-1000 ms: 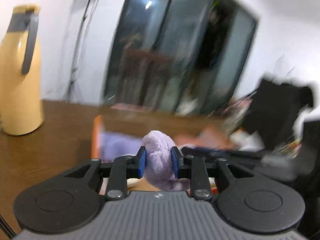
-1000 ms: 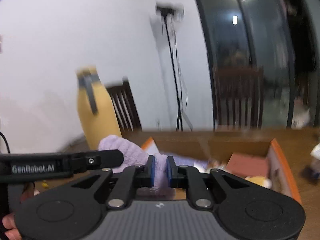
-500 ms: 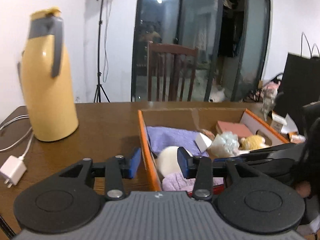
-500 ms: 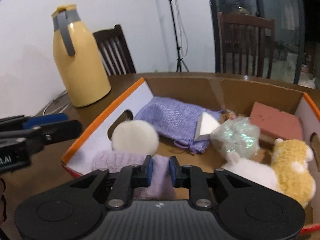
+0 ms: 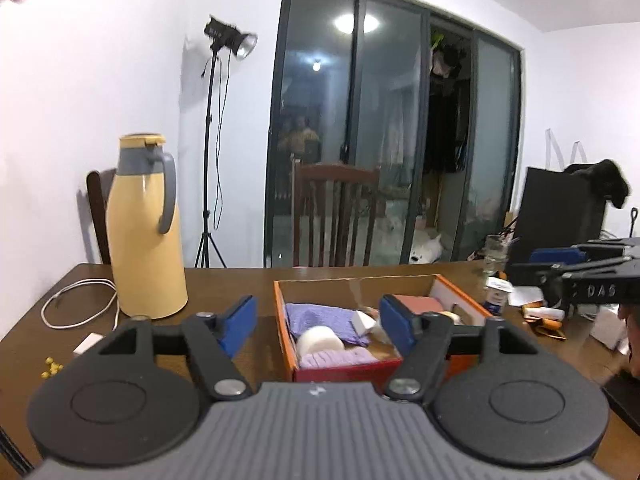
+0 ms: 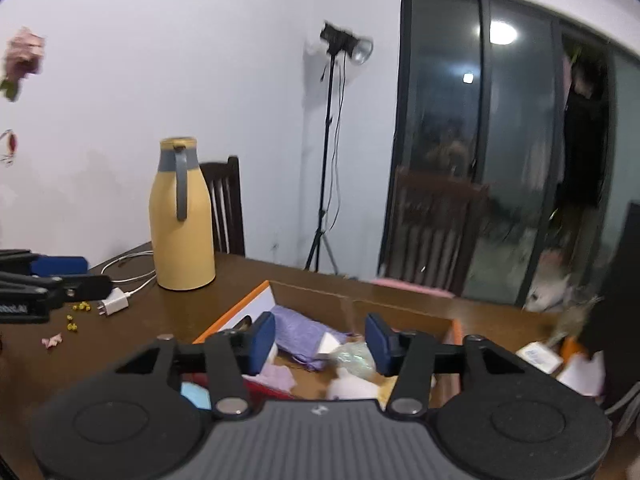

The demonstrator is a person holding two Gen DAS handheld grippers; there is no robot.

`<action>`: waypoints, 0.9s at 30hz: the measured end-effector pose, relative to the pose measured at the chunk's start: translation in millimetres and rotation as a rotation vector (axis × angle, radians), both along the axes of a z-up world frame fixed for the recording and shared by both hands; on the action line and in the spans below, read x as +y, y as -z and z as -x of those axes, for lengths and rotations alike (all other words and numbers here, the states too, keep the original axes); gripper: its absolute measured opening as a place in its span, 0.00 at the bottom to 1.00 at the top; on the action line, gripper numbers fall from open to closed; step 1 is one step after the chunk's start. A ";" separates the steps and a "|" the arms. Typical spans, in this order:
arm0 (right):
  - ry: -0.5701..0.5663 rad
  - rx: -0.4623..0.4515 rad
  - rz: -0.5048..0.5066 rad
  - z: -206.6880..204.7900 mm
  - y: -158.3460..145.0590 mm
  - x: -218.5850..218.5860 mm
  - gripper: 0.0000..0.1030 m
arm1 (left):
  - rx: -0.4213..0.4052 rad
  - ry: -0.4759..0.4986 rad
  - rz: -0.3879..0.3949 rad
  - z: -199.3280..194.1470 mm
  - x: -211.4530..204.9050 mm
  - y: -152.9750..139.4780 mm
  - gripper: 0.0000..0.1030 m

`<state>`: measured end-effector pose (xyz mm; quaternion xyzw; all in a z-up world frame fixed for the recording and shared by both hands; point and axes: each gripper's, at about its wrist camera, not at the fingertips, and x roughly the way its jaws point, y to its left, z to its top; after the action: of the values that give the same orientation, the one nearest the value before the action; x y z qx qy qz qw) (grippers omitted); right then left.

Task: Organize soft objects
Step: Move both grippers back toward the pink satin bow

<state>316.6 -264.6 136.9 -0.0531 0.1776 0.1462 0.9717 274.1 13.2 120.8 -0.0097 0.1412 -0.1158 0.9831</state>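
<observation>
Left gripper (image 5: 318, 326): I see fingers spread, nothing between.
Right gripper (image 6: 320, 344): fingers spread too, bare.
Purple fuzzy cloth (image 5: 338, 359): lower centre of frame, inside cardboard box (image 5: 282, 322), at its near wall.

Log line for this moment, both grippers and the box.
left gripper: open, empty | right gripper: open, empty | fuzzy purple cloth: in cardboard box, near front wall | table

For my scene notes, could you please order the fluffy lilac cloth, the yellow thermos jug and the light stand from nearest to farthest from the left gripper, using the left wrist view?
From the left gripper:
1. Fluffy lilac cloth, at the box's near end.
2. Yellow thermos jug, on the table, left.
3. Light stand, on the floor beyond the table.
</observation>
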 end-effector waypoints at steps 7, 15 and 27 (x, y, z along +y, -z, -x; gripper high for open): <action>0.045 -0.086 -0.041 88.7 -1.7 -26.5 0.77 | -0.065 -0.056 -0.016 80.9 -8.9 16.2 0.92; 0.022 -0.120 -0.068 188.2 53.4 -16.2 0.84 | -0.050 -0.061 -0.066 168.3 -28.4 69.7 1.00; 0.022 -0.053 -0.129 264.2 104.5 -12.9 0.84 | 0.012 -0.079 0.007 201.7 -13.9 96.2 1.00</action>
<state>52.4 -277.5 32.5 0.0079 0.1425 0.1453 0.9790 72.4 -0.8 24.6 -0.0195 0.1464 -0.0775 0.9860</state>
